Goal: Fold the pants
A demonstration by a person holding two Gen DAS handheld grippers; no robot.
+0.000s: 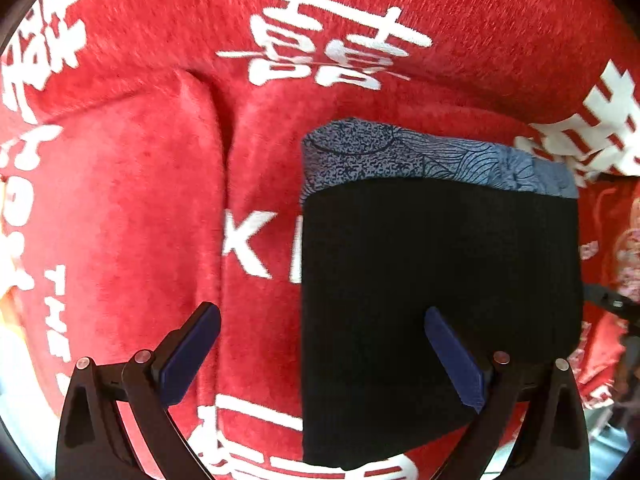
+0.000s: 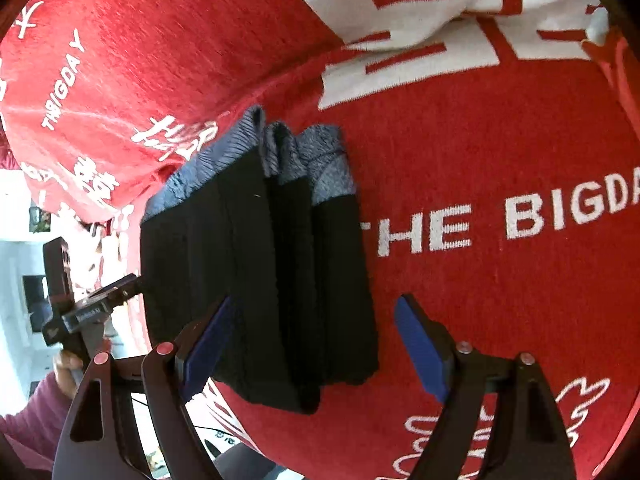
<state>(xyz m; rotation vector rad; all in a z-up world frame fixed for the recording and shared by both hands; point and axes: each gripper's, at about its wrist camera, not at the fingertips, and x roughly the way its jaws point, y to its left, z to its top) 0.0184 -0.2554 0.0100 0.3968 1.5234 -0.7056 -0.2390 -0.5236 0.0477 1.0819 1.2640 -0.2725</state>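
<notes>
Blanket: red plush, printed with white characters; it covers the whole surface in both views.
Letters: white "THE BIGDA" runs across the blanket in the right wrist view, cut off at the frame's edge.
Small print: "THBIGDAY" in white on a raised part of the blanket, upper left.
Ridge: a thick fold of blanket stands left of centre in the left wrist view, with a dark crease beside it.
White patch: large white block with red bars at the top.
Outline drawing: white line figure at lower right.
Background: pale, blurred room at far left; details unclear.
</notes>
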